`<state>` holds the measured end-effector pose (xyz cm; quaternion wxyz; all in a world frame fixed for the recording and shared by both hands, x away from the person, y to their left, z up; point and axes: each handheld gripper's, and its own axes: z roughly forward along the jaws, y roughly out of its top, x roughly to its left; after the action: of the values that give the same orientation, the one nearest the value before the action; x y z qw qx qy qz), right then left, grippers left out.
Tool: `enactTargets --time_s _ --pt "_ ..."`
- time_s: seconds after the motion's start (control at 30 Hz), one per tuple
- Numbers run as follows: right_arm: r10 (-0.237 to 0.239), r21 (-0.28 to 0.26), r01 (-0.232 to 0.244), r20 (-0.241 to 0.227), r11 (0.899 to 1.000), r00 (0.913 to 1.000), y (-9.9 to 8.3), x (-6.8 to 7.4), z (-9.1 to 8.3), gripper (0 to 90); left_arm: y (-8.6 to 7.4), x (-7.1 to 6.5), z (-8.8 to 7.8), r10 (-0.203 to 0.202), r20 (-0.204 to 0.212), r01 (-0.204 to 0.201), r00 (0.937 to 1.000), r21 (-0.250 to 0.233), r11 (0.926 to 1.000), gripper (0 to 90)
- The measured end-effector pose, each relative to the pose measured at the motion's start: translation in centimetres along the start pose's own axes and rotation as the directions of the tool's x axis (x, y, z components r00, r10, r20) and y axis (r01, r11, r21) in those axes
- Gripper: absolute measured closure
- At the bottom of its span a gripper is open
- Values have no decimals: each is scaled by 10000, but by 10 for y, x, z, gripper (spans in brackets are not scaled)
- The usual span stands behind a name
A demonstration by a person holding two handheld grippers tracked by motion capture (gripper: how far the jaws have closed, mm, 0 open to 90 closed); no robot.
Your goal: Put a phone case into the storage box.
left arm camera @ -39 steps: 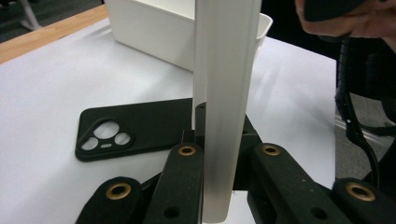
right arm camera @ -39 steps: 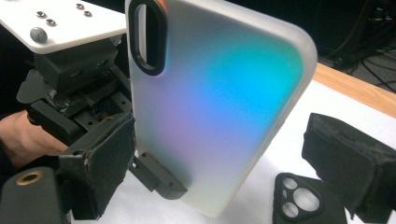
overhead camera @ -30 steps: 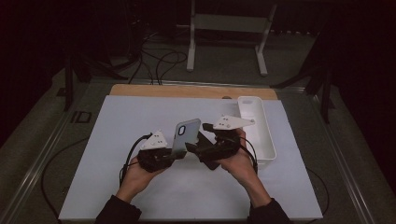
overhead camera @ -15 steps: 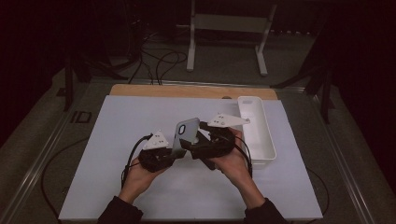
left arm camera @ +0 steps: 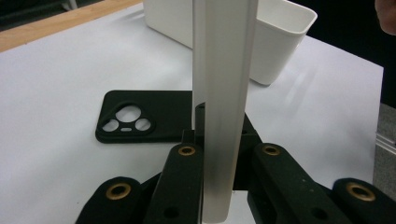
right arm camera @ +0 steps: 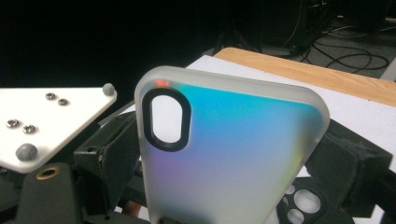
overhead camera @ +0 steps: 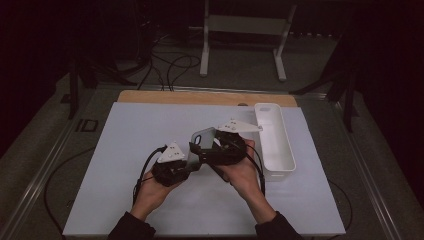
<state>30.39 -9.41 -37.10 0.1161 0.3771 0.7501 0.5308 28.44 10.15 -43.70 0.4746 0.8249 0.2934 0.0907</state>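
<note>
A person stands at the white table (overhead camera: 125, 150), a gripper in each hand. The left gripper (overhead camera: 186, 162) has its jaws clamped on the edge of a frosted phone case (left arm camera: 224, 107), which stands upright at the middle of the high view. The right gripper (overhead camera: 204, 148) reaches in from the right; its jaws have just been closing, and I cannot tell whether they touch the case. A black phone case (left arm camera: 140, 116) lies flat on the table, centre left in the left gripper view. A white bin (overhead camera: 275, 145) sits to the right.

Frosted phone case (left arm camera: 223, 107) edge-on between jaws
</note>
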Motion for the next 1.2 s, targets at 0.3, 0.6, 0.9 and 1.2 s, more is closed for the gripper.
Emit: enactTargets --time_s 0.3,0.6,0.9,1.2 --pt "-138 -35 138 160 9999 9998 0 3 4 157 0 -5 5 -21 -115 23 9999 177 9998 855" --pt "-364 35 364 129 9993 9993 1 4 3 167 0 -5 6 21 -154 -19 9999 163 9999 848" --pt "-421 72 420 194 9991 9989 1 1 3 168 -1 0 0 -80 -299 79 9995 -43 10000 652" --pt "-462 15 462 348 9989 9983 3 -5 0 168 -8 9 -18 -405 -1136 347 9927 -520 9980 308"
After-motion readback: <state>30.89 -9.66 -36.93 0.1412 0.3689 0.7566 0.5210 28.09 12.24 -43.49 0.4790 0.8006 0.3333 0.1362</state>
